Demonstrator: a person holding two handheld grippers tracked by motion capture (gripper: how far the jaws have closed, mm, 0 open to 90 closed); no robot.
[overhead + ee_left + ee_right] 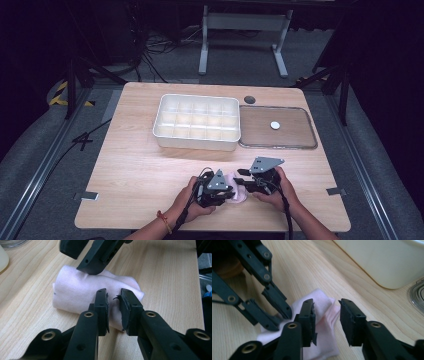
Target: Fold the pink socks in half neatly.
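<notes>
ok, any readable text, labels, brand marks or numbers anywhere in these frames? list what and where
None. The pink cloth, white divided tray, clear lid with its white disc, and both grippers carry no readable marks.

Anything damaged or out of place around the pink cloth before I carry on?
Yes: the rubber pads on the left gripper look torn, with a frayed flap curling into the gap over the folded pink cloth. The right gripper pads look ragged at the edges too. The white tray and clear lid sit square.
</notes>
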